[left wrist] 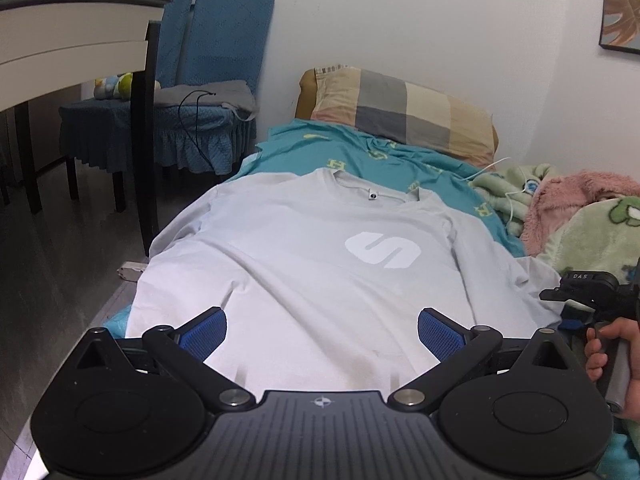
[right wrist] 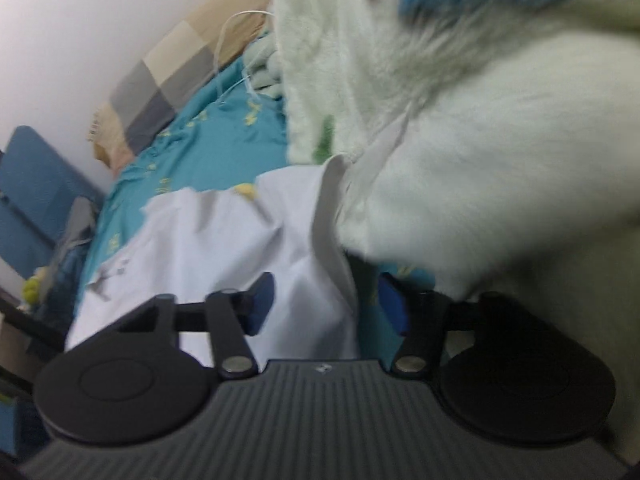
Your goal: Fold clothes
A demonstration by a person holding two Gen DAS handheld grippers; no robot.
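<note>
A pale grey long-sleeved T-shirt [left wrist: 304, 280] with a white S logo lies flat, front up, on the teal bed sheet [left wrist: 376, 160], collar toward the pillow. My left gripper [left wrist: 322, 334] is open and empty, just above the shirt's hem. My right gripper [right wrist: 326, 300] is open at the shirt's right edge, and the shirt's sleeve [right wrist: 332, 216] runs up between its fingers. The right wrist view is blurred. The right gripper also shows at the right edge of the left wrist view [left wrist: 588, 292], held in a hand.
A checked pillow [left wrist: 404, 116] lies at the head of the bed. Fluffy green and pink blankets [left wrist: 580, 216] are heaped along the shirt's right side and press on my right gripper [right wrist: 480, 160]. Blue chairs [left wrist: 188, 112] and a white table [left wrist: 72, 36] stand left.
</note>
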